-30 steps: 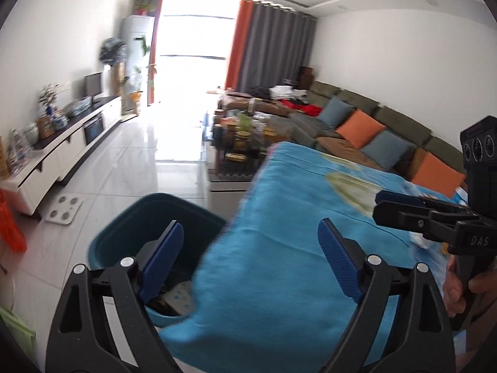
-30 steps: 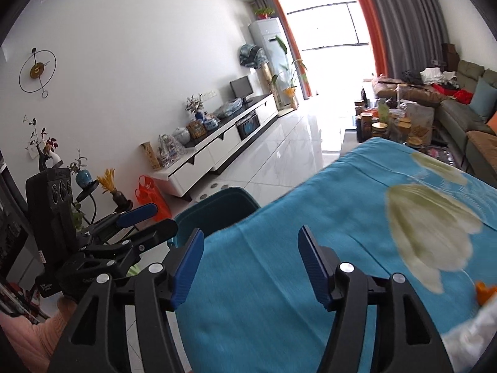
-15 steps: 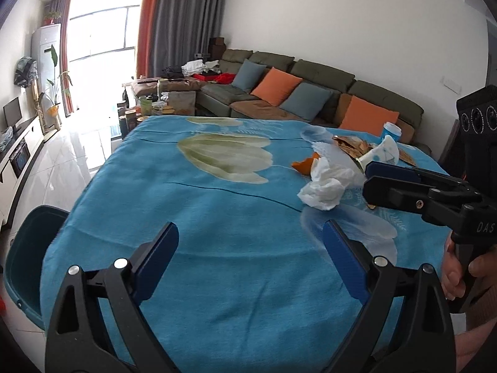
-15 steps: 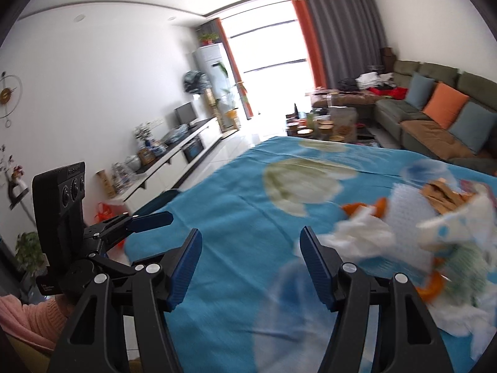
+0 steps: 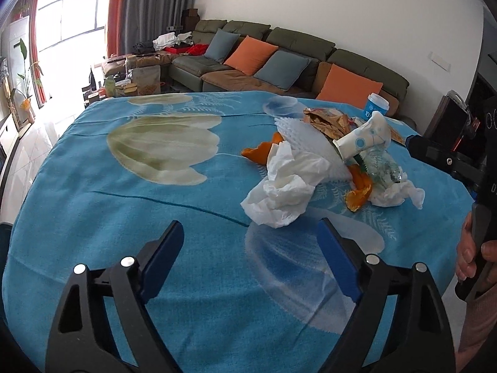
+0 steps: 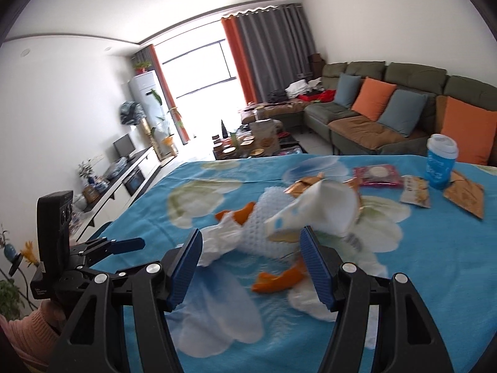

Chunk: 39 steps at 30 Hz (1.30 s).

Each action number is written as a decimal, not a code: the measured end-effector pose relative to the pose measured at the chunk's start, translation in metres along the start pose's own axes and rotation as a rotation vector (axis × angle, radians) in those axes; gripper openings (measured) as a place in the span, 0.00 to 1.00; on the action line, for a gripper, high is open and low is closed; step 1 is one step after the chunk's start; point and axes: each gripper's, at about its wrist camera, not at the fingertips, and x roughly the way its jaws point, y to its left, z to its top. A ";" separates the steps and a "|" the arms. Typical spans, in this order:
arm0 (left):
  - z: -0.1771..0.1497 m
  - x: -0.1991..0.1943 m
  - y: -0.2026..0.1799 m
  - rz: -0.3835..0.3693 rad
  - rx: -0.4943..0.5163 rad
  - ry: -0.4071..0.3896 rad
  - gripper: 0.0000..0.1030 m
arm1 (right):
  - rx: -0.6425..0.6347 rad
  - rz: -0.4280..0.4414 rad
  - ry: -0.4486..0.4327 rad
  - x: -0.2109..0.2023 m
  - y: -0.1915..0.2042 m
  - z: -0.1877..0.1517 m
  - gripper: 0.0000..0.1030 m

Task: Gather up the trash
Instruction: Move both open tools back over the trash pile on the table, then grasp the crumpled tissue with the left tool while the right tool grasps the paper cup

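A pile of trash [image 5: 313,168] is seen on the blue-clothed counter [image 5: 124,217]. The left gripper [image 5: 250,250] is closing, empty; the right gripper [image 6: 250,264] is held apart, empty. Snack packets [image 6: 414,194] are shown clearly only by the right view.

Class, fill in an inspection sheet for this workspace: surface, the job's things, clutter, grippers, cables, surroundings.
Surface: blue flowered tablecloth, mostly bare.
Job's things: crumpled tissue, orange peel, white foam net, crushed paper cup, snack wrappers heaped at one side.
Clutter: upright blue cup.
Grippers: left gripper closing, nothing between its jaws; right gripper open, short of the heap.
Cables: nothing seen.
Surroundings: sofa, curtains.
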 end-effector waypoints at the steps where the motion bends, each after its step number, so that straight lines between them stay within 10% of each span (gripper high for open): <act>1: 0.001 0.003 0.000 0.002 -0.006 0.012 0.78 | 0.008 -0.009 0.001 0.001 -0.005 0.001 0.61; 18: 0.022 0.047 -0.008 -0.066 -0.027 0.143 0.66 | 0.015 -0.087 0.046 0.039 -0.027 0.014 0.49; 31: 0.022 0.050 -0.010 -0.108 -0.038 0.144 0.09 | -0.018 -0.052 0.041 0.034 -0.024 0.013 0.06; 39: 0.019 0.028 -0.008 -0.116 -0.035 0.085 0.04 | -0.020 0.010 0.008 0.021 -0.011 0.018 0.01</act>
